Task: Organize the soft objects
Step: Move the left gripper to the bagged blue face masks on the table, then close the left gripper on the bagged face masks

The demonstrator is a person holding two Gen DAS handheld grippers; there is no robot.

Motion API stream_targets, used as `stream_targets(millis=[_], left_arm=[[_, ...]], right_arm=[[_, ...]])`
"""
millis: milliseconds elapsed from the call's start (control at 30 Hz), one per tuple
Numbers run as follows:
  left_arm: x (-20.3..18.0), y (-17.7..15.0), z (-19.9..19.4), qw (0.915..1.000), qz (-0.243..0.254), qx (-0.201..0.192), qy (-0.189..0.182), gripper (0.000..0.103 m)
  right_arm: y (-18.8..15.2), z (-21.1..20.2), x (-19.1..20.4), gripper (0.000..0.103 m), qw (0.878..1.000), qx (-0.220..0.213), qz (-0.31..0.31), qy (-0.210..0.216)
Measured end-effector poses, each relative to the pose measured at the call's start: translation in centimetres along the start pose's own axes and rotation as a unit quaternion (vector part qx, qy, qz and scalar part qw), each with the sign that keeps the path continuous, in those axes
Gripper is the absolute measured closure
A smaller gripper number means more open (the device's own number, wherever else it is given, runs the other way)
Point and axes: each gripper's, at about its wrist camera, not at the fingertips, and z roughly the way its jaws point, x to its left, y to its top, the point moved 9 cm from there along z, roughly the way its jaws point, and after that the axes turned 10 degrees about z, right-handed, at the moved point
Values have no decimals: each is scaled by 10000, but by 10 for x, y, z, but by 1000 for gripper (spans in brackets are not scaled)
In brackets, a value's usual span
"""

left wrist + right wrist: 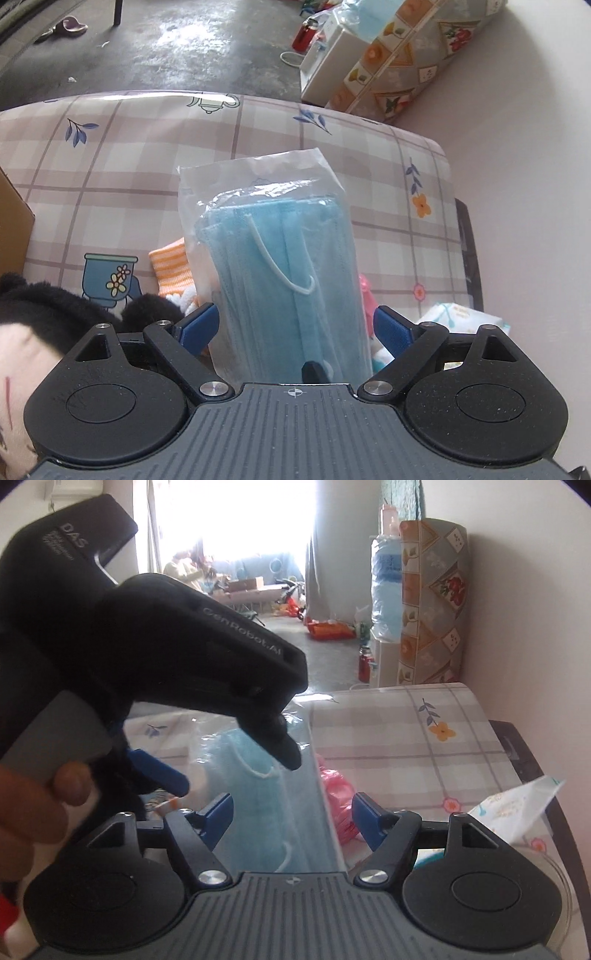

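Left wrist view, read from its left edge: a brown cardboard box (13, 218) stands at the border, and below it a black-and-cream plush toy (44, 325) lies against the gripper body. Next comes an orange-and-white striped sock (173, 269) on the checked tablecloth (110, 166), partly under the clear bag of blue face masks (280, 258). That bag lies lengthwise in the middle of the table, its near end running between the blue pads of the left gripper (295, 326); the jaws stand wide, the left pad just at the bag's plastic edge and the right pad clear of it, so nothing is clamped. Right of the bag a scrap of pink plastic (365, 291) peeks out, then a white printed tissue pack (461, 317) near the table's right edge. Beyond the table a roll of patterned floor covering (399, 62) leans by the wall. Right wrist view, again from the left: a hand (33, 812) grips the other tool, whose black body fills the upper left, one blue finger (159, 771) pointing down at the mask bag (258, 812). The right gripper (291, 812) is partly open, its pads straddling the bag's right half and the pink bag (338, 794) without pressing either. Farthest right, the tissue pack (517, 805) rests tilted.
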Motion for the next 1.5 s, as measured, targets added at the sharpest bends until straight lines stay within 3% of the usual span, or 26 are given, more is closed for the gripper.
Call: stream_targets(millis=[167, 267, 367, 533, 667, 933, 1100, 1133, 1200, 1233, 1333, 1500], left_arm=[[4, 5, 8, 9999, -90, 89, -80, 12], [3, 7, 9, 9998, -74, 122, -135, 12], [2, 7, 8, 9997, -2, 156, -201, 12], [-1, 5, 5, 9995, 207, 181, -171, 12], [-4, 1, 4, 9988, 386, 276, -89, 15], [8, 4, 8, 9994, 166, 287, 37, 18], [13, 7, 16, 9994, 60, 344, 60, 18], [13, 7, 18, 9993, 65, 354, 62, 18], [14, 7, 18, 9994, 96, 340, 36, 18], [13, 6, 17, 9994, 149, 326, 15, 18], [8, 3, 10, 9989, 336, 292, -113, 17], [1, -3, 4, 9978, 586, 294, -93, 18]], right_arm=[[-9, 21, 2, 26, 9986, 498, 112, 166], [-11, 16, 7, 28, 9982, 508, 46, 308], [-12, 3, 10, 36, 9964, 540, 210, 625], [-15, -20, 20, 42, 9907, 407, 284, 1267], [-17, -24, 28, 46, 9891, 258, 142, 1444], [-23, -4, -2, 44, 9948, 539, 643, 584], [-33, 22, -5, 43, 9880, 993, 944, 718], [-33, 22, -3, 45, 9884, 958, 913, 748], [-31, 17, -1, 58, 9891, 848, 872, 825], [-31, 13, 0, 70, 9899, 775, 832, 852], [-30, 2, 5, 83, 9925, 536, 606, 912], [-28, -10, 25, 86, 9967, 137, -107, 790]])
